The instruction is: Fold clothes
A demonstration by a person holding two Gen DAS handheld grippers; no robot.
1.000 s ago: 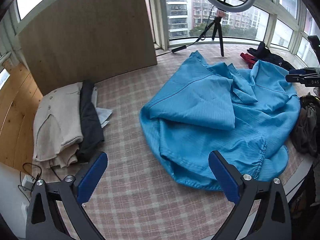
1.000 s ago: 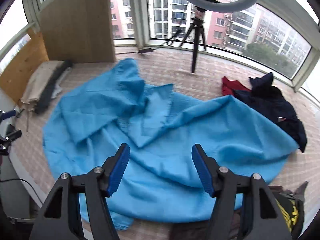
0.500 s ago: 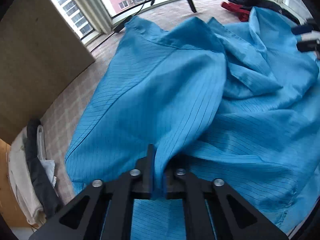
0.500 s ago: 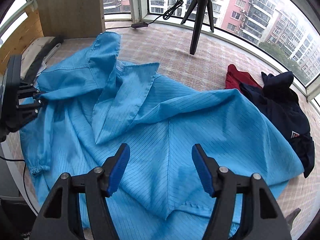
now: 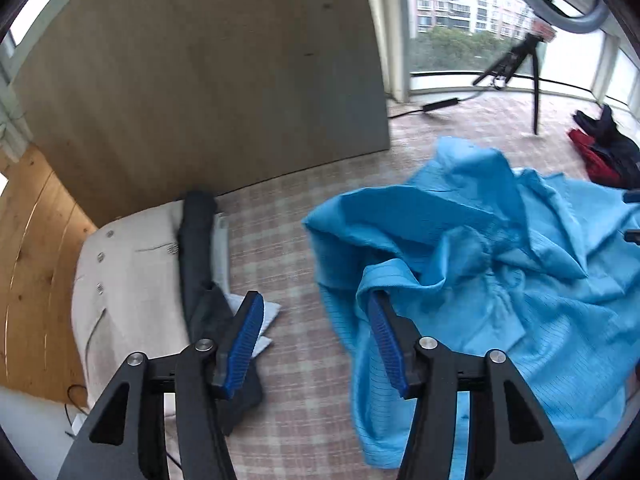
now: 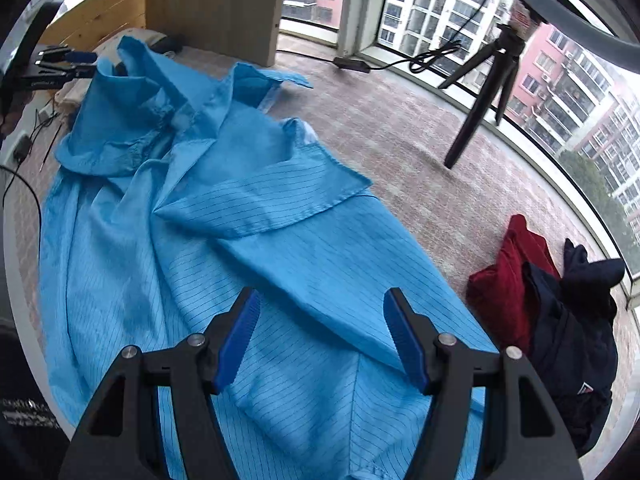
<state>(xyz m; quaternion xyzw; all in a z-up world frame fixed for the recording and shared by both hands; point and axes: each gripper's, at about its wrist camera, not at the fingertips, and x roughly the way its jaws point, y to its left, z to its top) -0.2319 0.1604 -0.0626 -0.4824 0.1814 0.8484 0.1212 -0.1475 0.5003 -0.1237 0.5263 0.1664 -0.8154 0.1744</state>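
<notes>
Nearest to us, our left gripper [image 5: 316, 344] hangs above the plaid-covered tabletop [image 5: 288, 256] with its blue-padded jaws spread apart and nothing between them. A fold of the bright blue pinstriped garment [image 5: 500, 280] drapes over the tip of its right finger [image 5: 386, 344], but nothing is pinched. Half a second ago these same jaws were clamped tight on a ridge of that fabric; now they have let go, and the view has swung left to take in the folded pile beside the cloth.

Our right gripper [image 6: 322, 340] is likewise released, jaws wide, poised low over the smooth near part of the blue garment [image 6: 304, 264], much as it was half a second ago.

A little farther out, the garment lies rumpled across the tabletop, its left side heaped in crumpled folds and a broad flap turned over the middle. To the left sits a stack of folded clothes: a cream buttoned garment [image 5: 128, 288] with a dark folded piece [image 5: 196, 256] on top. To the right lie a red garment [image 6: 516, 276] and a navy jacket [image 6: 576, 352].

Beyond these stand a black tripod [image 6: 484, 92], a tall wooden panel [image 5: 208, 80] and the curved windows.
</notes>
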